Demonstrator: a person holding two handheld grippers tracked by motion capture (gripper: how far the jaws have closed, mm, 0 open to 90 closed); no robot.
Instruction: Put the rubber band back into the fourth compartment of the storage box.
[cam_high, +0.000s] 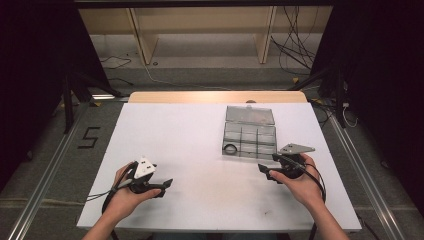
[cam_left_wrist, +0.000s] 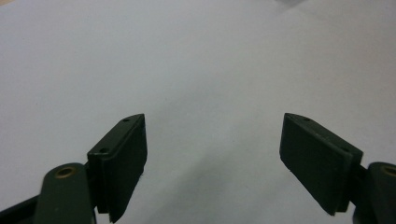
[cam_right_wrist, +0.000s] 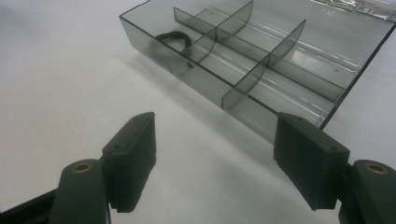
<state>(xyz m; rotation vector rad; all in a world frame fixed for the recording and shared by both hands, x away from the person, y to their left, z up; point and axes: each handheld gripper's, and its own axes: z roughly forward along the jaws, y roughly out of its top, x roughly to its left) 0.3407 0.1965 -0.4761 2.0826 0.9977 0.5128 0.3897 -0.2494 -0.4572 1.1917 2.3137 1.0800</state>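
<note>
Gaping wide and empty, both tools (cam_left_wrist: 212, 154) (cam_right_wrist: 215, 161); organizer box (cam_right_wrist: 261, 56) lid cropped, black loop (cam_right_wrist: 173, 38) indistinct.

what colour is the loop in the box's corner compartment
Black loop in the clear grey box; clearest in the right gripper view.

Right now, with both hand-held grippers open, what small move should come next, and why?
Probably ease the right hand-held gripper forward toward the clear compartment box. Its jaws stand open and empty just short of the near wall, and the black ring lies in a near corner compartment. The left hand-held gripper is far off.
</note>
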